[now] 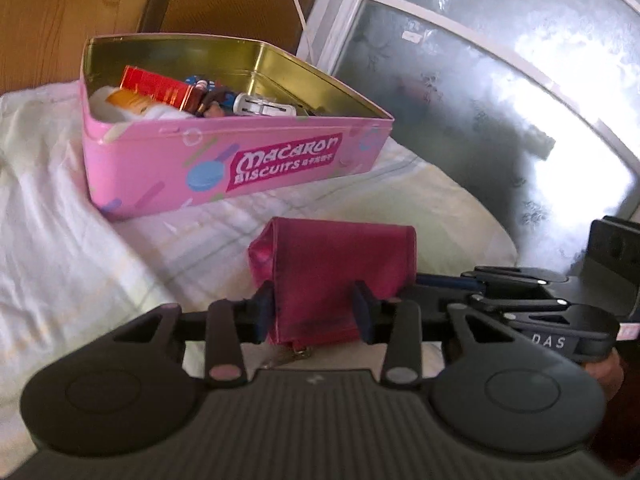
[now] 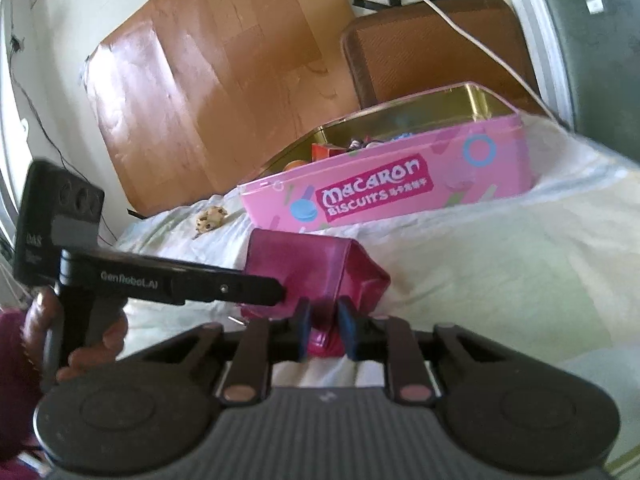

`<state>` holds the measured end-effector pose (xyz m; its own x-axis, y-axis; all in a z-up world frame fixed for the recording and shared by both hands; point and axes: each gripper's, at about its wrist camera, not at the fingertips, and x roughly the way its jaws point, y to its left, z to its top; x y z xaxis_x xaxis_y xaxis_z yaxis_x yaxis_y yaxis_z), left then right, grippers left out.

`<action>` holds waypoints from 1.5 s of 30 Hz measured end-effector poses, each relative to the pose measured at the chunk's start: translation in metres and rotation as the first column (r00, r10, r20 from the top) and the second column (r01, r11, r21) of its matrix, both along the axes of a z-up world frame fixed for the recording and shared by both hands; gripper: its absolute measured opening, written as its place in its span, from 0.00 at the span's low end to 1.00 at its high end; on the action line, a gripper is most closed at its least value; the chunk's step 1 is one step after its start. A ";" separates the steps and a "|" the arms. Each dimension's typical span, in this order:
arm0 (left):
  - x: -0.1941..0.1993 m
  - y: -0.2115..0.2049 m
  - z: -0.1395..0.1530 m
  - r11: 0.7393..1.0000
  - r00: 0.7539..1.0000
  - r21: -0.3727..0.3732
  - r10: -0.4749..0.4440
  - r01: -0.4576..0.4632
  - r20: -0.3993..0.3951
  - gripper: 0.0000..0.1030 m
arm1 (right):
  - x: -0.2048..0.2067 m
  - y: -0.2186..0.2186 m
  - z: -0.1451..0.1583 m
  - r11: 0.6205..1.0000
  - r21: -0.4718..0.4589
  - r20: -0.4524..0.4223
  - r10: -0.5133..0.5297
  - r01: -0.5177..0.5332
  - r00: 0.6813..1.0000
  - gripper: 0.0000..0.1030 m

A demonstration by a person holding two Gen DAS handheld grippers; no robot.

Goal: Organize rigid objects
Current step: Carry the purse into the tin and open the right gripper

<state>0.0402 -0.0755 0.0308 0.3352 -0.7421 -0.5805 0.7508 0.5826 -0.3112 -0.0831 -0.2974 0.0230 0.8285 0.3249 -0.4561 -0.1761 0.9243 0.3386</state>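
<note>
A magenta pouch [image 1: 336, 264] lies on the white bedsheet, held from two sides. My left gripper [image 1: 316, 312] is shut on its near edge. My right gripper [image 2: 324, 324] is shut on another corner of the pouch [image 2: 304, 264]. The right gripper also shows in the left wrist view [image 1: 520, 292], and the left gripper shows in the right wrist view [image 2: 280, 294]. An open pink Macaron Biscuits tin [image 1: 208, 160] stands behind the pouch, holding a red box [image 1: 160, 88], a white item and several small things. The tin also shows in the right wrist view [image 2: 400, 184].
A frosted window [image 1: 500, 100] runs along the right. A wooden board [image 2: 208, 92] and a brown chair back [image 2: 432, 48] stand behind the bed. A white cable [image 2: 480, 40] hangs down by the chair. A cookie-like item [image 2: 212, 218] lies on the sheet left of the tin.
</note>
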 end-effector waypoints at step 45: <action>0.124 -0.071 0.087 0.971 0.931 0.015 0.225 -0.239 0.287 0.38 | 0.170 -0.033 0.061 0.961 -0.075 0.158 -0.251 0.265 0.955 0.20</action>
